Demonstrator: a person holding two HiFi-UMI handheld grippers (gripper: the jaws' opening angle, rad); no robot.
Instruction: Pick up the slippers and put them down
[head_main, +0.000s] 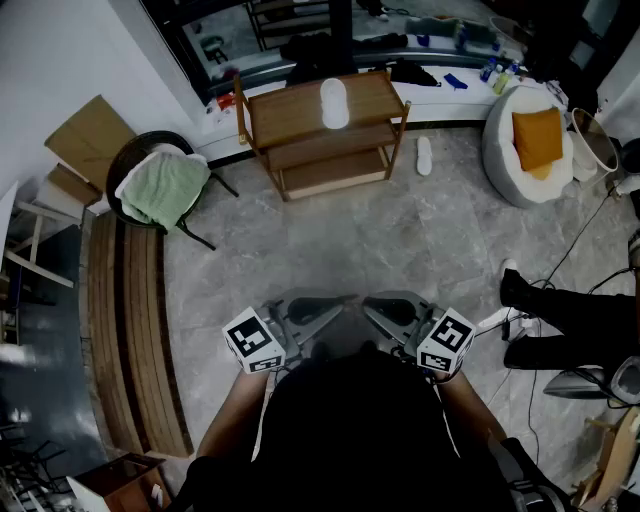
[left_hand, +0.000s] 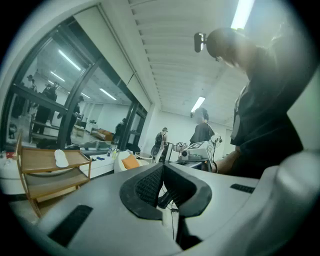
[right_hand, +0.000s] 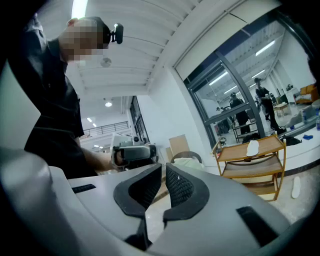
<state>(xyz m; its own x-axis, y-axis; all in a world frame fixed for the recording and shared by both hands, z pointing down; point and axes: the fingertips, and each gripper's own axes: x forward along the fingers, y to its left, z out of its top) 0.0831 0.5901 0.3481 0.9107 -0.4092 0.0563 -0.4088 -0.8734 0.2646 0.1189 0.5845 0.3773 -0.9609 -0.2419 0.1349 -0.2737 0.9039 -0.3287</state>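
Note:
One white slipper (head_main: 335, 103) lies on the top shelf of a wooden rack (head_main: 300, 138) across the room. A second white slipper (head_main: 424, 155) lies on the grey floor just right of the rack. Both grippers are held close to my body, far from the slippers, tips turned toward each other. My left gripper (head_main: 347, 304) is shut and empty; its view shows the pads meeting (left_hand: 162, 167) and the shelf slipper (left_hand: 61, 158) far off. My right gripper (head_main: 368, 304) is shut and empty too (right_hand: 163, 168), with the shelf slipper (right_hand: 253, 147) and the floor slipper (right_hand: 296, 187) at its far right.
A round chair with a green towel (head_main: 160, 190) stands at the left, beside wooden planks (head_main: 130, 330). A white beanbag with an orange cushion (head_main: 525, 140) sits at the back right. A person's legs in black shoes (head_main: 560, 320) and cables lie at the right.

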